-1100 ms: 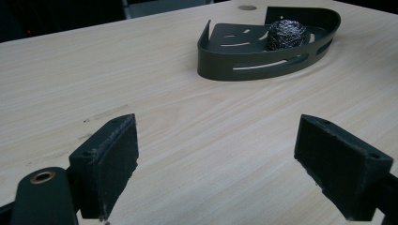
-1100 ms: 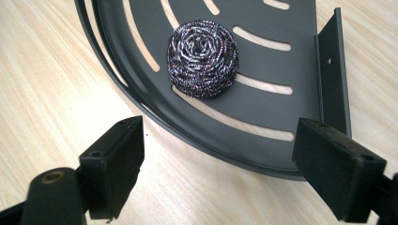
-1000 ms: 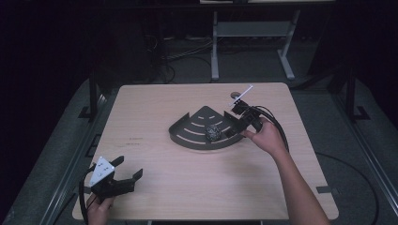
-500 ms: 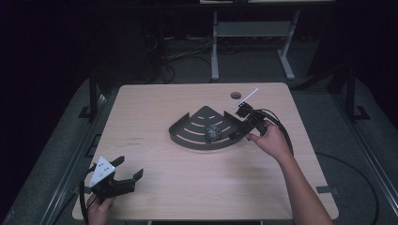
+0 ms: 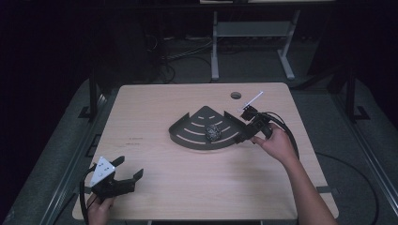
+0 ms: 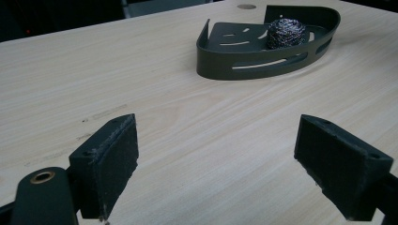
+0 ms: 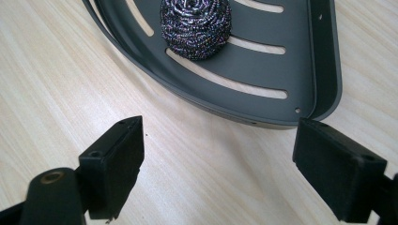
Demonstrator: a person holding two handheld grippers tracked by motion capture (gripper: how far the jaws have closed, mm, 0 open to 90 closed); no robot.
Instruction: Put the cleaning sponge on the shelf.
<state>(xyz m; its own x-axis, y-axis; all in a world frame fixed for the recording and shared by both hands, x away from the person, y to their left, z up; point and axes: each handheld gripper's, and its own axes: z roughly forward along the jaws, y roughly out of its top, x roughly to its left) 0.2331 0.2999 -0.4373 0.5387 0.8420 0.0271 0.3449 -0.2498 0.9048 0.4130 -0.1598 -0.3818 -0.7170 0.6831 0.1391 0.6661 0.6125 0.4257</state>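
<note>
A dark fan-shaped tray (image 5: 190, 133) lies at the middle of the wooden table, with a steel-wool scourer (image 5: 212, 132) resting in it. My right gripper (image 5: 240, 129) hovers just off the tray's right corner, pointing at it. In the right gripper view the jaws (image 7: 220, 159) stand open over bare wood, with the tray's rim (image 7: 324, 56) and the scourer (image 7: 196, 26) just ahead. My left gripper (image 5: 126, 172) rests at the near left corner of the table, open. Its view (image 6: 225, 164) has the tray (image 6: 253, 70) and the scourer (image 6: 286, 33) far off.
A round hole (image 5: 235, 95) sits in the tabletop behind the tray. The right gripper's cable (image 5: 287, 133) loops over the table's right side. A metal stand (image 5: 253, 33) is on the floor beyond the far edge. Bare wood lies between the two grippers.
My right gripper has drawn back a little from the tray, toward the right and the near side. The scourer, the tray and the left gripper have stayed put.
</note>
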